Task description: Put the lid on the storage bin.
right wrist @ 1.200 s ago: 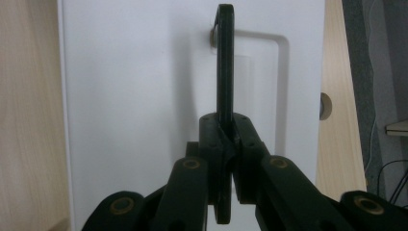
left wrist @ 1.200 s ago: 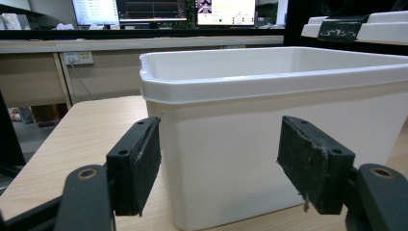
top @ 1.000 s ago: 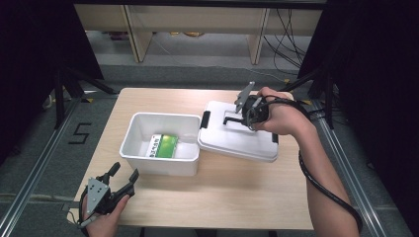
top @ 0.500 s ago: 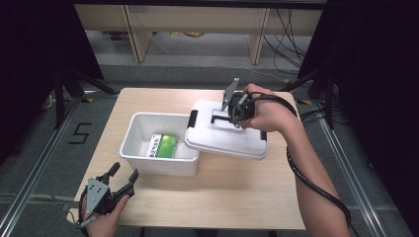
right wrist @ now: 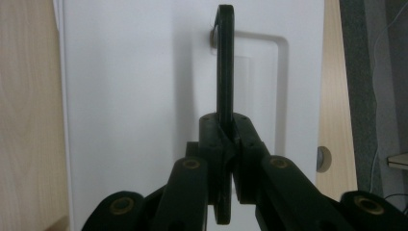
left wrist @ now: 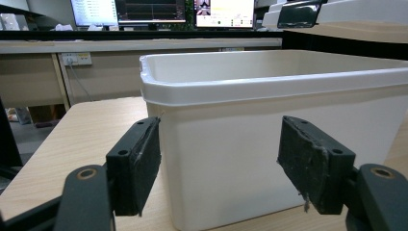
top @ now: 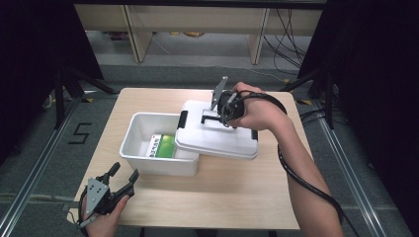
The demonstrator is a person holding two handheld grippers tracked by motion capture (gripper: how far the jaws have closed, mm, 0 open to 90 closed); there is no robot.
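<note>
A white plastic box (top: 148, 158) stands open on the wooden table, and a green-and-white packet (top: 164, 146) lies inside it. My right gripper (top: 221, 116) is shut on the black handle (right wrist: 224, 62) of the white lid (top: 220, 138). The lid hangs tilted, and its left edge overlaps the box's right rim. My left gripper (top: 123, 177) rests open near the table's front left corner, apart from the box. In the left gripper view the box wall (left wrist: 269, 159) stands just beyond the two open pads (left wrist: 139, 163).
The wooden table (top: 237, 197) has bare room in front of and to the right of the box. A black cable (top: 296, 173) trails from the right gripper along the forearm. Shelving and cables stand beyond the far edge.
The right gripper has carried the lid leftward from the table's right side, and its left edge now overlaps the box. The left gripper has stayed still.
</note>
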